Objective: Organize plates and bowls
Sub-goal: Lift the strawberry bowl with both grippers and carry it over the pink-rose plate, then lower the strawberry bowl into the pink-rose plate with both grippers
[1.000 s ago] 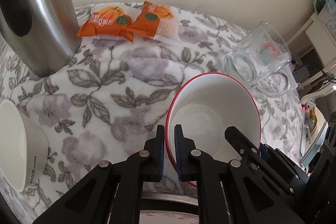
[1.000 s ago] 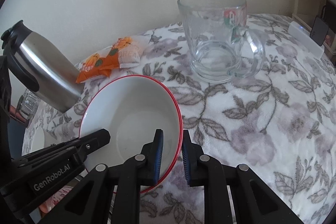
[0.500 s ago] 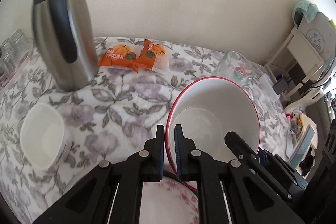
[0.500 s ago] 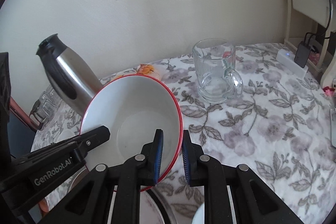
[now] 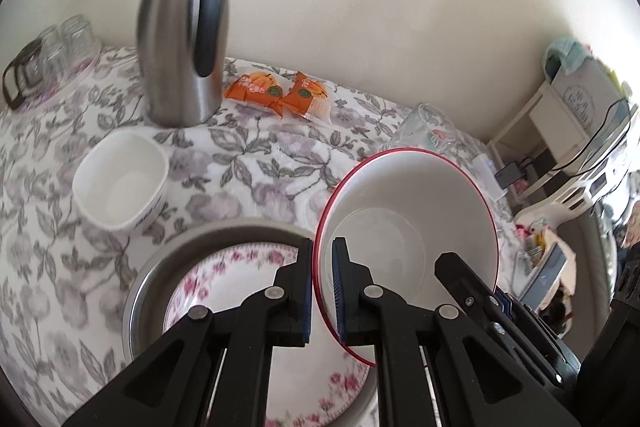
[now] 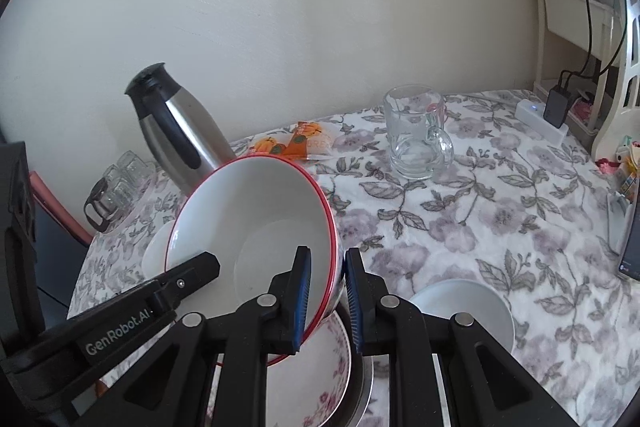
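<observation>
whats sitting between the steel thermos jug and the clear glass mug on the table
Two orange snack packets lie side by side on the floral cloth between the steel thermos jug and the clear glass mug. The right wrist view shows it best.

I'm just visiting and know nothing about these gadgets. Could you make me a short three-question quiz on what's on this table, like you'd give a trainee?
1. True or false: both grippers are clamped on the rim of the red-rimmed bowl.
2. What lies inside the metal basin below that bowl?
A. a glass mug
B. a floral plate
C. a snack packet
3. Fill in: the two orange snack packets lie next to the steel ______.

Key
1. True: the left gripper and the right gripper each pinch the rim, on opposite sides.
2. B, the floral plate.
3. Flask: the steel flask stands upright beside them.
</observation>
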The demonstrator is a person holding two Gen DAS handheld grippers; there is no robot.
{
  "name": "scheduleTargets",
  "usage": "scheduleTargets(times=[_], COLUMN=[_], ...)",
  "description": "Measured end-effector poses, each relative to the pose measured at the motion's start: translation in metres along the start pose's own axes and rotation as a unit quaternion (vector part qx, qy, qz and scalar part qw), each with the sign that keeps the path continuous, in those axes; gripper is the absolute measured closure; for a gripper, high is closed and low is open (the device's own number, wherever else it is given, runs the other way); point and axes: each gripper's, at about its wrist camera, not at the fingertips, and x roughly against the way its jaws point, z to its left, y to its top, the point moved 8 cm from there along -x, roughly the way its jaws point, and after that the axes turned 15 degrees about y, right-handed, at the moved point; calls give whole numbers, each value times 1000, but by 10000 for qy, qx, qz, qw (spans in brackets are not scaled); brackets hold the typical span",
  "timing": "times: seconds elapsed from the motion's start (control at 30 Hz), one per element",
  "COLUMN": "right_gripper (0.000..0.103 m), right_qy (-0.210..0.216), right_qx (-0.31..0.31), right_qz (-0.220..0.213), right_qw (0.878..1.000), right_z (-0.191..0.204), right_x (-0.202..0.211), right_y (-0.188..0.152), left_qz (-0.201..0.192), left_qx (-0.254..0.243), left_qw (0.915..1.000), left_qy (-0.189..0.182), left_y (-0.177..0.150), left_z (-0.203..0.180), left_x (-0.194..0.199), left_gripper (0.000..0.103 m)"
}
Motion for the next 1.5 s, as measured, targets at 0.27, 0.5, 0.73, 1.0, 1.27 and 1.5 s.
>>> scheduleTargets(times=[0.27,0.5,0.73,1.0,1.27,1.5], right_gripper=[84,84,84,84,84,84], right_qy=[90,201,281,169,164,139], right_qx=[227,346,351,265,72,15], right_qz=[38,86,316,989,1238,1305], right_qw=[9997,9992,9985,9946,9921,9913], right_z=[21,37,42,33,23,19], right_x=[14,17,7,-27,-42,-46], right_y=[-13,-22,-32,-61,-73,-76], left_qz=[-47,38,215,514,876,940], left_qx=[315,671,852,935,1082,1074], left_qw=[9994,9973,9957,9942,9901,9895], left_qy=[-165,-310,-294,93,180,237], left_y=[-18,-32,-45,-55,-67,-69], left_z=[20,37,53,68,75,75], left_x=[18,22,18,-4,-27,-32], left_gripper=[94,94,94,94,94,93])
